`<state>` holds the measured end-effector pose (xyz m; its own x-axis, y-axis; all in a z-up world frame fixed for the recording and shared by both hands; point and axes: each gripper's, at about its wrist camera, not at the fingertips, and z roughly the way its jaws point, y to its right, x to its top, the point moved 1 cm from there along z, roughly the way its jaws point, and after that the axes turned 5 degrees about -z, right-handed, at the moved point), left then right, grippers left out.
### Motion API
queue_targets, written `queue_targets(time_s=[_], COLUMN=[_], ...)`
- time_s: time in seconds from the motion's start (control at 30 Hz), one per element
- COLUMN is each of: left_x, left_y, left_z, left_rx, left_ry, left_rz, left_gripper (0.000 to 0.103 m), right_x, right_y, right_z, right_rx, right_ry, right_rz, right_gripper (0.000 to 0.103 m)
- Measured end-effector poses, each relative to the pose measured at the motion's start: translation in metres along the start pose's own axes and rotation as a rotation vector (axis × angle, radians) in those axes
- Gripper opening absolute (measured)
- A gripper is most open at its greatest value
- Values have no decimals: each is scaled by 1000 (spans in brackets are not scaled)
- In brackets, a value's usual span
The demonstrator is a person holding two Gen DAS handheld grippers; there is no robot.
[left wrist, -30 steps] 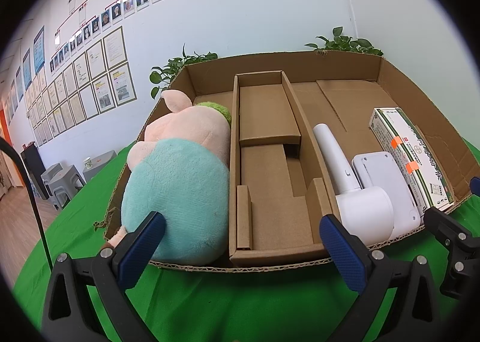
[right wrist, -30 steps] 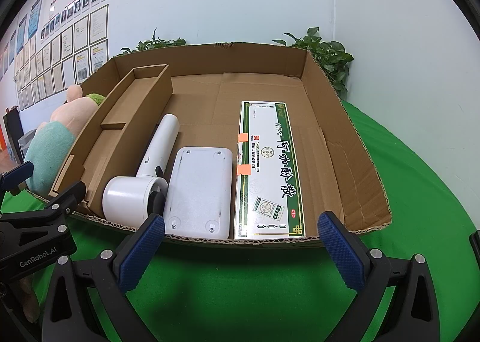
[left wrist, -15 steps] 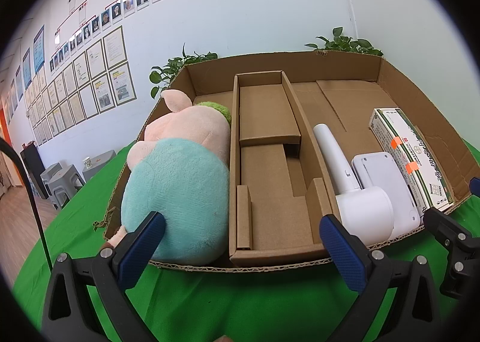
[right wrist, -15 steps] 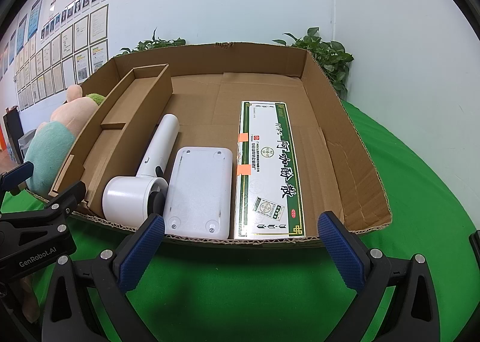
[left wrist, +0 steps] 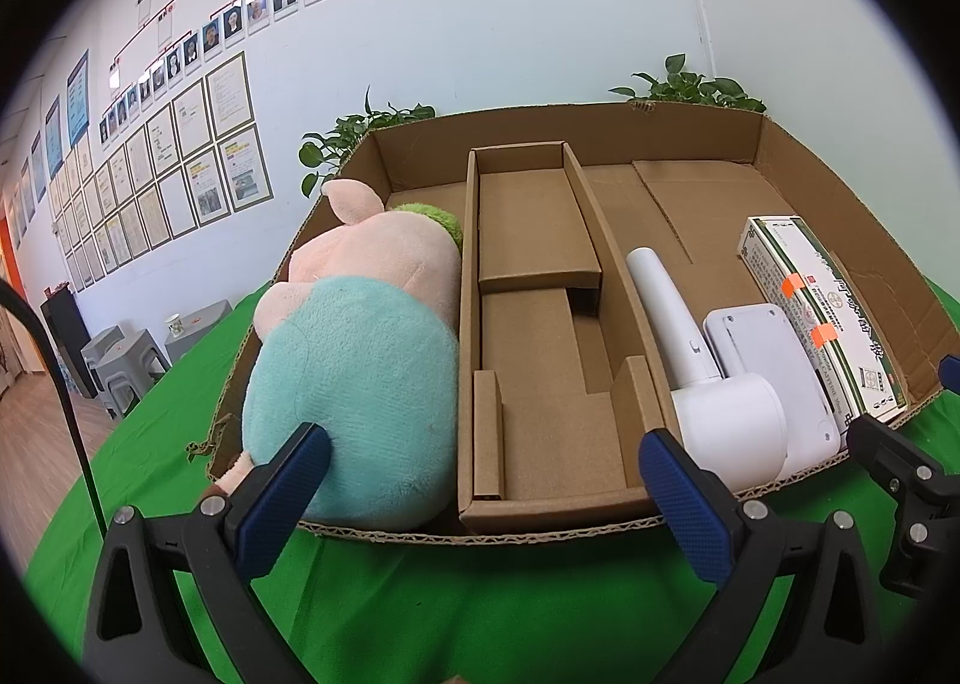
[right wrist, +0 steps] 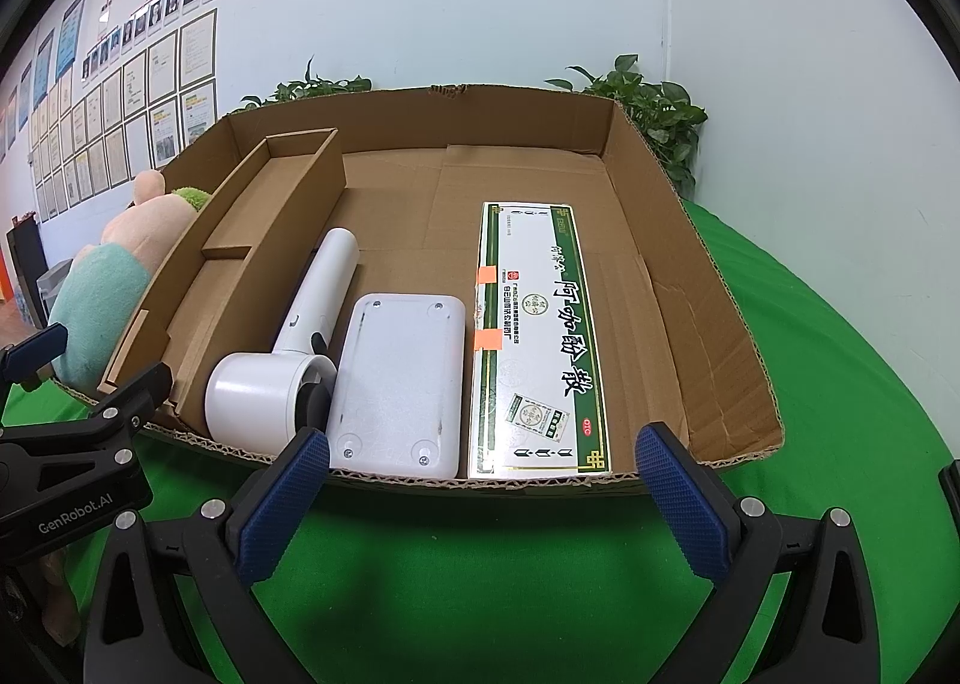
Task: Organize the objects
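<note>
Ahead of both grippers, on the green-covered desk (right wrist: pixel 840 360), stands one shallow cardboard tray (right wrist: pixel 690 264) with its contents lying flat. Left bay: plush toy (left wrist: pixel 360 360), pink head to the far end, teal body to the near edge. Centre: cardboard insert (left wrist: pixel 540 324), nothing in it. Right bay, left to right: white hair dryer (right wrist: pixel 288 348), handle running away from the camera and round barrel at the near edge; white flat device (right wrist: pixel 399 378), face down (four screw feet showing); green-and-white medicine box (right wrist: pixel 534 342), long axis pointing away from the fingers, touching or just beside the device. Left gripper (left wrist: pixel 480 486): fingers spread wide, holding nothing, lined up on the insert with the toy at its left finger. Right gripper (right wrist: pixel 480 486): fingers likewise spread and holding nothing, lined up on the device and box, just short of the tray's near rim. Judgement: every item appears stowed already; should one of the right-bay items need shifting, the right gripper is nearer, and the box would be pinched across its narrow width.
</note>
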<state>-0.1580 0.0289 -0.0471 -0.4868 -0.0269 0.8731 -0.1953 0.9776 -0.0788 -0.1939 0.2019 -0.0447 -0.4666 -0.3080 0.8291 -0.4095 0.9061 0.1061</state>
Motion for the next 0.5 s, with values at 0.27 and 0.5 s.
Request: queue_targets(time_s=[0.27,0.5], left_x=[0,0], left_y=[0,1], left_z=[0,0], left_rx=[0,7], left_ry=[0,-1], left_rz=[0,5], left_gripper=[103,103], right_x=[0,0], right_y=[-1,-1], right_z=[0,0], right_rx=[-1,0], right_ry=[0,0], right_rz=[0,0], right_gripper=[103,103])
